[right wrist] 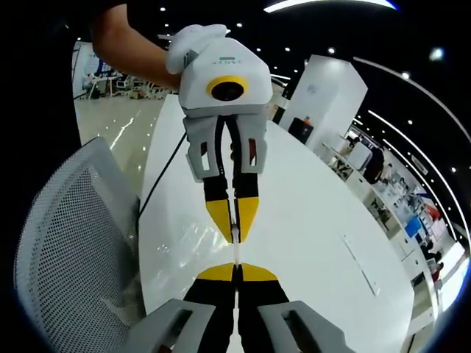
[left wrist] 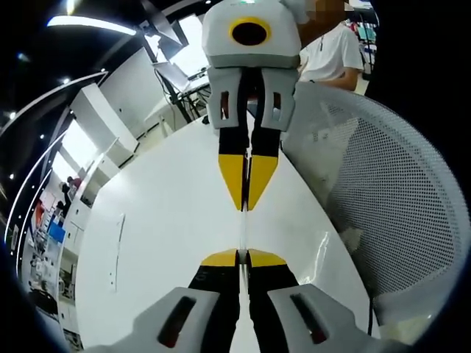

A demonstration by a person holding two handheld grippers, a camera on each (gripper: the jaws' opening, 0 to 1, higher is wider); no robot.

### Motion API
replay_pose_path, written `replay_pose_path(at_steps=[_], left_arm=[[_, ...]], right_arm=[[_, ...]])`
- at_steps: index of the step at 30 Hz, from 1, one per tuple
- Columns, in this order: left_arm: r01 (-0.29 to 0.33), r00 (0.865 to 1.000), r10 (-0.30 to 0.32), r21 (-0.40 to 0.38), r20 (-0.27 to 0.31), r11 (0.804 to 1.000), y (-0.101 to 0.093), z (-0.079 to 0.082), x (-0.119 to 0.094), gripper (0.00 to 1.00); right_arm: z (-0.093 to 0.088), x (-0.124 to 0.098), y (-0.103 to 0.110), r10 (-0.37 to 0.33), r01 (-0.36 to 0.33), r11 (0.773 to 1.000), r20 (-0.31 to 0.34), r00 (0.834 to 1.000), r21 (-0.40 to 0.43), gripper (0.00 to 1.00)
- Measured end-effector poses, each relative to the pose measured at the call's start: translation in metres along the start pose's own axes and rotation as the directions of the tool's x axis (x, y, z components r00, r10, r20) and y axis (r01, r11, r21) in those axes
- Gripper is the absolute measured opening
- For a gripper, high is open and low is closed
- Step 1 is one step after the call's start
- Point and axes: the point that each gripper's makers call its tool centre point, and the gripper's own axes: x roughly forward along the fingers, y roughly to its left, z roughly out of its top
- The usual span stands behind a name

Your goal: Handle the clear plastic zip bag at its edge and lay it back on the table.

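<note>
The clear plastic zip bag (left wrist: 243, 232) is held edge-on above the white table (left wrist: 162, 220), showing as a thin pale strip (right wrist: 235, 254) between the two grippers. In the left gripper view my left gripper (left wrist: 243, 256) rises from the bottom, shut on the bag's edge. Facing it from the top, my right gripper (left wrist: 245, 206) pinches the same edge, its yellow tips pressed together. From the right gripper view the right gripper (right wrist: 235, 271) is shut on the strip, and the left gripper (right wrist: 235, 235) comes down from above, held by a gloved hand (right wrist: 188, 40).
A white mesh chair (left wrist: 397, 206) stands against the table's side (right wrist: 66, 243). A person in a white shirt (left wrist: 335, 55) sits beyond it. A black cable (right wrist: 158, 184) runs along the table (right wrist: 324, 220). A narrow slot (right wrist: 360, 265) marks the tabletop.
</note>
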Motion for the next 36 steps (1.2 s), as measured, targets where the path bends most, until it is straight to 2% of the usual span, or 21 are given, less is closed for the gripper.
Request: replay_pose_path(at_steps=[8, 20, 36], left_arm=[[-0.014, 1.0, 0.014, -0.016, -0.017, 1.0, 0.003, 0.003, -0.004, 0.0], [-0.071, 0.996, 0.068, -0.057, -0.061, 0.996, 0.0, 0.015, -0.008, 0.0], [-0.087, 0.994, 0.084, -0.057, -0.066, 0.995, 0.001, 0.023, -0.007, 0.0]], right_arm=[[0.004, -0.001, -0.003, 0.008, -0.008, 1.0, 0.02, 1.0, -0.001, 0.0], [0.006, -0.012, -0.002, 0.058, -0.056, 0.998, 0.064, 0.996, -0.042, 0.0], [0.005, -0.023, -0.006, 0.074, -0.068, 0.995, 0.075, 0.995, -0.074, 0.0]])
